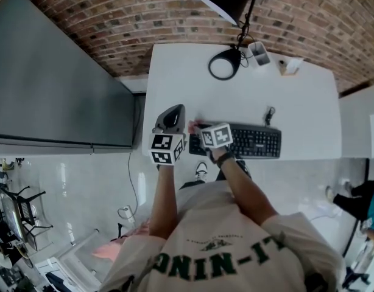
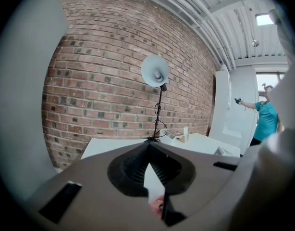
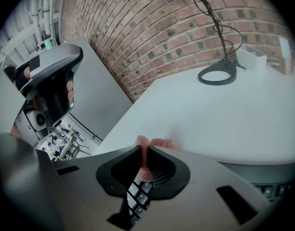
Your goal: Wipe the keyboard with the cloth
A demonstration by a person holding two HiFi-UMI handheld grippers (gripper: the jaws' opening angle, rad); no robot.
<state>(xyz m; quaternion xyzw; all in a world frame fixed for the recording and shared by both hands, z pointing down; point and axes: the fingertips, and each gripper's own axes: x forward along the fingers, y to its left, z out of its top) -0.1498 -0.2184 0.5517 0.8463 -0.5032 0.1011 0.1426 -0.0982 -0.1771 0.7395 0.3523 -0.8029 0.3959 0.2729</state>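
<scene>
A black keyboard (image 1: pixel 254 142) lies along the near edge of the white table (image 1: pixel 303 102). My right gripper (image 1: pixel 197 129) is at the keyboard's left end, shut on a pink cloth (image 1: pixel 192 126). In the right gripper view the cloth (image 3: pixel 144 167) is pinched between the jaws of the right gripper (image 3: pixel 141 149), with keyboard keys (image 3: pixel 137 195) showing just beneath. My left gripper (image 1: pixel 176 111) hovers left of the keyboard, over the table's left edge. In its own view the left gripper (image 2: pixel 149 147) points at the brick wall with its tips together and nothing held.
A black desk lamp (image 1: pixel 225 64) stands at the back of the table, with small white holders (image 1: pixel 258 53) beside it. A small dark item (image 1: pixel 270 113) lies behind the keyboard. A grey cabinet (image 1: pixel 53 84) flanks the table's left. A person in teal (image 2: pixel 267 120) stands far right.
</scene>
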